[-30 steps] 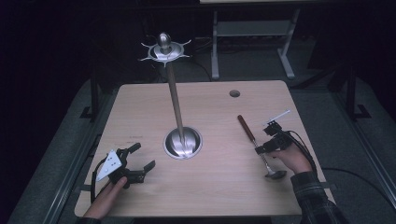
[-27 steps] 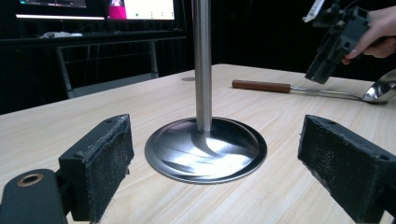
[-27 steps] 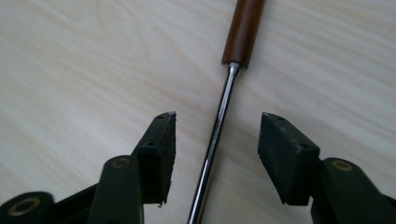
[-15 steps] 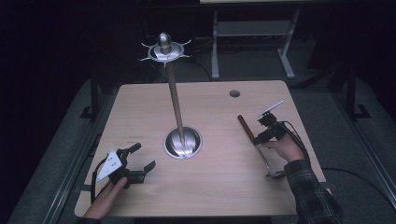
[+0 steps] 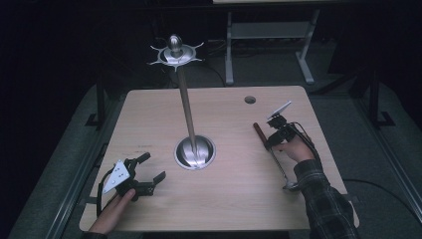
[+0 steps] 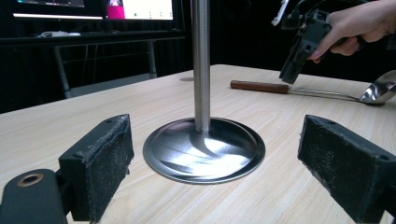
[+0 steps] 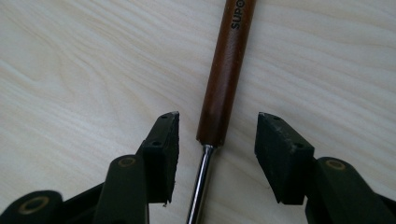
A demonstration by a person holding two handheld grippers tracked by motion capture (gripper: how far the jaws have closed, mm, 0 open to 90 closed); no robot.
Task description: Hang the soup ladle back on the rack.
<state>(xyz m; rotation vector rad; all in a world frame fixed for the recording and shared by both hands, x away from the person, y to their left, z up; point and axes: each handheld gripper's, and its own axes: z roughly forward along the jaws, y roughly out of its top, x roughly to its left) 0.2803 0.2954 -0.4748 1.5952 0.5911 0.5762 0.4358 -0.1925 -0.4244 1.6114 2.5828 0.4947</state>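
A ladle lies on the right of the wooden table (image 5: 224, 199), its brown wooden handle (image 5: 259, 132) pointing away and its steel bowl (image 5: 290, 186) near the person's sleeve. My right gripper (image 5: 270, 142) points down over the handle's lower end. In the right gripper view the handle (image 7: 226, 70) and steel shaft (image 7: 201, 182) lie between the pads (image 7: 163, 149) with gaps on both sides. The jaws have just been closing and are open. My left gripper (image 5: 152, 167) rests open at the front left, nothing between its fingers (image 6: 105, 163).
A tall steel stand rises from a round base (image 5: 195, 152) at the table's middle, topped by a ring of hooks (image 5: 175, 52). A cable hole (image 5: 250, 99) sits at the back right. Dark desks and frames stand beyond the table.
My right gripper has moved along the ladle, away from the bowl and up to the wooden handle. The left gripper has stayed in place.
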